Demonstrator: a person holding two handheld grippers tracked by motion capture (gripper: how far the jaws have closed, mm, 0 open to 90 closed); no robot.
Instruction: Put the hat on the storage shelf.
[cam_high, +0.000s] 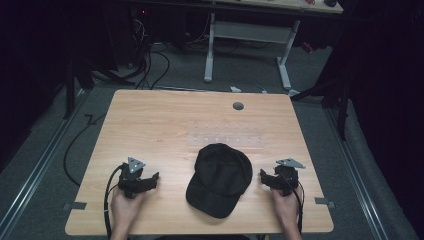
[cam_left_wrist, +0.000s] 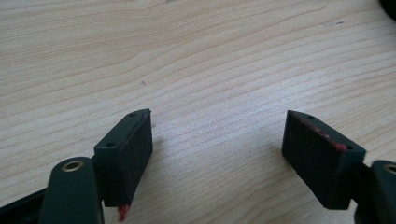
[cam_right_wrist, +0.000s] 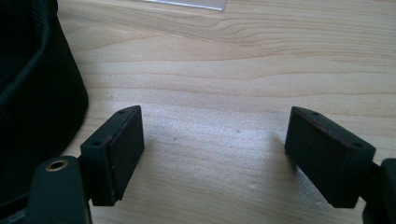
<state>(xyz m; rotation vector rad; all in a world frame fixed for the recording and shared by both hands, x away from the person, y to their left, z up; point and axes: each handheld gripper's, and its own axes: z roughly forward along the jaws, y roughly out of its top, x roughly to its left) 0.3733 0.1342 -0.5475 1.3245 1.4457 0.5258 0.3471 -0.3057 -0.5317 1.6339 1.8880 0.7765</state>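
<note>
A black baseball cap (cam_high: 220, 179) lies on the wooden table (cam_high: 150, 125) near its front edge, brim toward the person. My left gripper (cam_high: 150, 179) rests on the table to the left of the cap, held by a hand, its jaws wide apart over bare wood (cam_left_wrist: 217, 140). My right gripper (cam_high: 264, 178) sits just right of the cap, also open with nothing between the jaws (cam_right_wrist: 215, 147). In the right gripper view the cap's dark fabric (cam_right_wrist: 32, 79) is at the left, apart from the near jaw.
A clear plastic strip (cam_high: 226, 139) lies flat behind the cap. A grey round grommet (cam_high: 238, 106) sits near the table's far edge. Beyond the table stand a white desk frame (cam_high: 247, 45) and loose cables (cam_high: 150, 65) on the grey floor.
</note>
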